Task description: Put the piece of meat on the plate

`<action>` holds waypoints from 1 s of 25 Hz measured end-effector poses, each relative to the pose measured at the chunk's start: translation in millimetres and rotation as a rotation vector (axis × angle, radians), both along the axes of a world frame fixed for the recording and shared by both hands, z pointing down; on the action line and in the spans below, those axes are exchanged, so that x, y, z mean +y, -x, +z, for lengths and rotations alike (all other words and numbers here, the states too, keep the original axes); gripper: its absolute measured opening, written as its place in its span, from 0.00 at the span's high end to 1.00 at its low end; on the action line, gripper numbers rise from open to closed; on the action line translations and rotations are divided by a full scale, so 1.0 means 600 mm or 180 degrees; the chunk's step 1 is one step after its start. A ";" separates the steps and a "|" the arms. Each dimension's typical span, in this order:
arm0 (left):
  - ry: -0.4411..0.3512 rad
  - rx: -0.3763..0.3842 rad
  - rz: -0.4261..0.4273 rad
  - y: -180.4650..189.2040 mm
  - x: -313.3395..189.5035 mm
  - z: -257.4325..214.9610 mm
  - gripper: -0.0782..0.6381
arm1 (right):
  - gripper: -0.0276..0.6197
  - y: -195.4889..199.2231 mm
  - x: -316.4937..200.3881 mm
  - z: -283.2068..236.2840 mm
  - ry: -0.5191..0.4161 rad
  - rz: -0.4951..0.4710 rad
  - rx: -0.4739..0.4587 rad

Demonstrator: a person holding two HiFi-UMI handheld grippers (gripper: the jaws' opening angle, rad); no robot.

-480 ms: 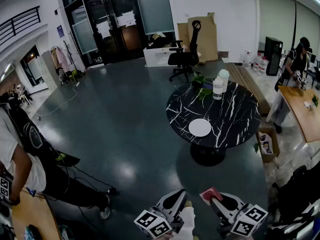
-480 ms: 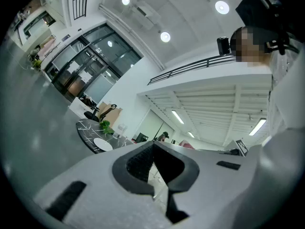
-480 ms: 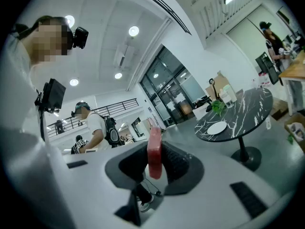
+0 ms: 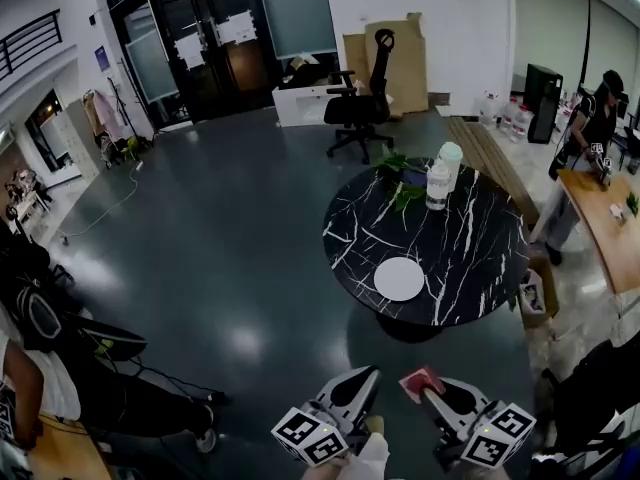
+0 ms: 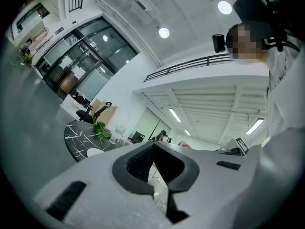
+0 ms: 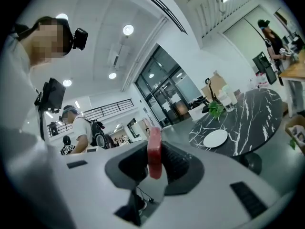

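A flat red piece of meat (image 4: pixel 420 382) (image 6: pixel 154 151) stands upright between the pads of my right gripper (image 4: pixel 425 388) (image 6: pixel 155 149), which is shut on it at the bottom of the head view. My left gripper (image 4: pixel 362 380) (image 5: pixel 152 163) is beside it, jaws shut with nothing between them. Both point toward a round black marble table (image 4: pixel 470 238) (image 6: pixel 252 118) across the floor. An empty white plate (image 4: pixel 399 278) (image 6: pixel 215 138) (image 5: pixel 95 152) lies near the table's front edge, well ahead of both grippers.
Two bottles (image 4: pixel 437 183) and a green plant (image 4: pixel 400 178) stand at the table's far side. A black office chair (image 4: pixel 362 108) is behind it. An open box (image 4: pixel 533 290) sits by the table's right. A person (image 4: pixel 598 118) stands at a wooden desk at right, another person (image 4: pixel 30 368) at left.
The head view has shifted slightly, so table and plate sit a little further left. Both grippers stay at the bottom edge, the meat still in the right one.
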State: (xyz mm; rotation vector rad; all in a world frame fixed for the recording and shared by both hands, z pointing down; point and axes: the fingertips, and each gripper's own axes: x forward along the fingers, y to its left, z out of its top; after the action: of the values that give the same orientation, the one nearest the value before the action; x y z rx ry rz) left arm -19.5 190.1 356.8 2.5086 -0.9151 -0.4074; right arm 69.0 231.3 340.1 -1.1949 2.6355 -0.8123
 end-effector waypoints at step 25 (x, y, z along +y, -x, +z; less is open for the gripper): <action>0.0150 -0.0066 0.0028 0.004 -0.346 0.087 0.88 | 0.82 -0.005 -0.351 0.106 0.0391 0.0003 0.0181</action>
State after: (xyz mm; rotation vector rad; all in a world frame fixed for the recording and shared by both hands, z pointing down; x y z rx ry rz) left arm -21.9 -17.2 409.2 2.4776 -0.9107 -0.3534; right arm 71.8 20.9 403.7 -1.2668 2.6640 -0.9666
